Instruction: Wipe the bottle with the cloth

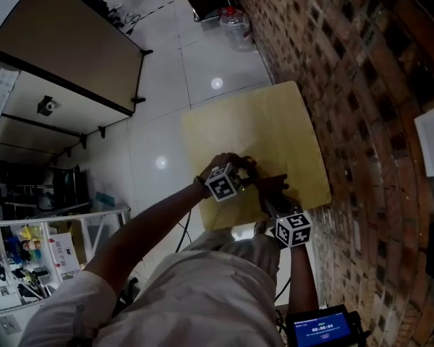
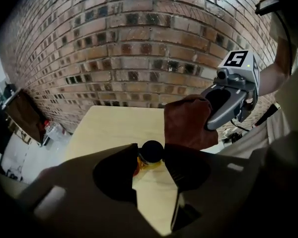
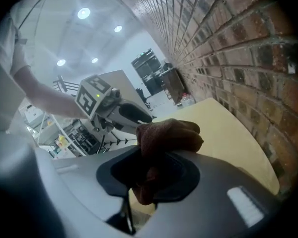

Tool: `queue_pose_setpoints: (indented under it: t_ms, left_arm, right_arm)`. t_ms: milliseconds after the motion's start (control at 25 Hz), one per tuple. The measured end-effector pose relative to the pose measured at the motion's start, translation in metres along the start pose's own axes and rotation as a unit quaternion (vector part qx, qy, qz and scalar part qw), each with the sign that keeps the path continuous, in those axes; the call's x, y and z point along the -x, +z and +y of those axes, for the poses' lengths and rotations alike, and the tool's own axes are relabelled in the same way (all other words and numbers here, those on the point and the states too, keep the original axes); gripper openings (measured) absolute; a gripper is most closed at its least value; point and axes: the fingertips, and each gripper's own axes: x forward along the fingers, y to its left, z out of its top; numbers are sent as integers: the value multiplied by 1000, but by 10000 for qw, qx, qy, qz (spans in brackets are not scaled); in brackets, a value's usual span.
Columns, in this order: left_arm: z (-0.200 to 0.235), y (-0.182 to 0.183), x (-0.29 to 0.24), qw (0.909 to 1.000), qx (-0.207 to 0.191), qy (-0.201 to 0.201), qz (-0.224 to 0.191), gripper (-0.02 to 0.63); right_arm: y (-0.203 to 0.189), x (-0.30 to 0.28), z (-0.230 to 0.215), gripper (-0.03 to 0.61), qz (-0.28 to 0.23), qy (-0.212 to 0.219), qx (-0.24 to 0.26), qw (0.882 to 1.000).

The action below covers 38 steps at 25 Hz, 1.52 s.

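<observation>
A small bottle [image 2: 152, 151] with a black cap and yellow contents stands upright between the jaws of my left gripper [image 2: 151, 158], which press on both its sides just over the yellow table [image 2: 114, 128]. My right gripper [image 3: 149, 168] is shut on a bunched brown cloth [image 3: 169, 135]. In the left gripper view the cloth [image 2: 186, 123] hangs just right of and behind the bottle's cap. In the head view my left gripper [image 1: 244, 172] and right gripper [image 1: 273, 194] meet over the table's near edge [image 1: 224, 219]; the bottle is hidden there.
A brick wall [image 1: 362, 85] runs along the table's right side. A clear water jug [image 1: 235, 24] stands on the white floor beyond the table. A dark board [image 1: 72, 42] and cluttered shelves [image 1: 29, 259] lie to the left. A small screen [image 1: 322, 331] glows at the lower right.
</observation>
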Motion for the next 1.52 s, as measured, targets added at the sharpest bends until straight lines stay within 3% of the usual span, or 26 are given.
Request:
queue_pose_setpoints:
  t_ms: [280, 440, 640, 840, 1040, 1280, 1440, 1520]
  left_arm:
    - [2, -2, -8, 9986, 458, 262, 29, 172]
    - [-1, -4, -15, 9964, 787, 295, 59, 166]
    - [-1, -1, -17, 9912, 1267, 369, 85, 164]
    - [-2, -8, -15, 9874, 1466, 594, -77, 164]
    - [7, -12, -11, 9865, 1495, 661, -107, 164]
    - [7, -11, -11, 9874, 1487, 509, -182, 164]
    - [7, -12, -12, 9875, 1499, 474, -130, 164]
    - [9, -13, -12, 9886, 1435, 447, -100, 164]
  right_arm:
    - [-13, -40, 3, 67, 753, 406, 622, 9944]
    - [-4, -50, 5, 67, 532, 723, 584, 9942]
    - [-9, -73, -17, 69, 638, 611, 604, 9943]
    - [-18, -90, -27, 77, 689, 721, 195, 9948]
    - [-29, -101, -34, 75, 689, 711, -562, 9935]
    - [-73, -128, -54, 71, 1463, 262, -659, 9867]
    - [-104, -149, -77, 71, 2140, -129, -1005, 9716]
    - [-106, -150, -79, 72, 2291, -45, -1098, 9672]
